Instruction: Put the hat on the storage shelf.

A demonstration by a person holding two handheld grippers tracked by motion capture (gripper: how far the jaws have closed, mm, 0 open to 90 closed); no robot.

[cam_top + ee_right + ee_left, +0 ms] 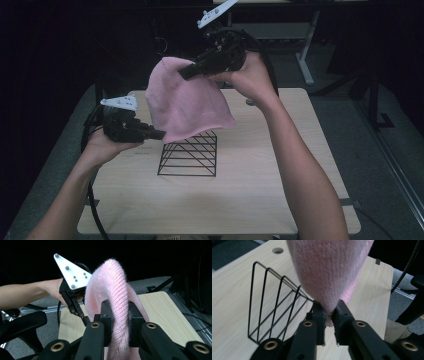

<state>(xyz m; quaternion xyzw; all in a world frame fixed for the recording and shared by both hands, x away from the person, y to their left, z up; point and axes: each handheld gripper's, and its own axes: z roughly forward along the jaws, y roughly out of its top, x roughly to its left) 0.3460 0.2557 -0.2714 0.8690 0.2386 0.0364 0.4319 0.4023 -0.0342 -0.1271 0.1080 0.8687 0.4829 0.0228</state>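
While a pink knitted wool hat (187, 102) hangs above the pale wooden table (250, 190), both tools grip it. The right gripper (186, 71), at about one o'clock from the hat's middle in the high view, is clamped on the hat's upper part; the right gripper view shows a fold of knit pinched between its jaws. The left gripper (159, 134), at about eight o'clock, is clenched on the lower edge. A black wire rack (190, 154) stands on the table just below the hat.
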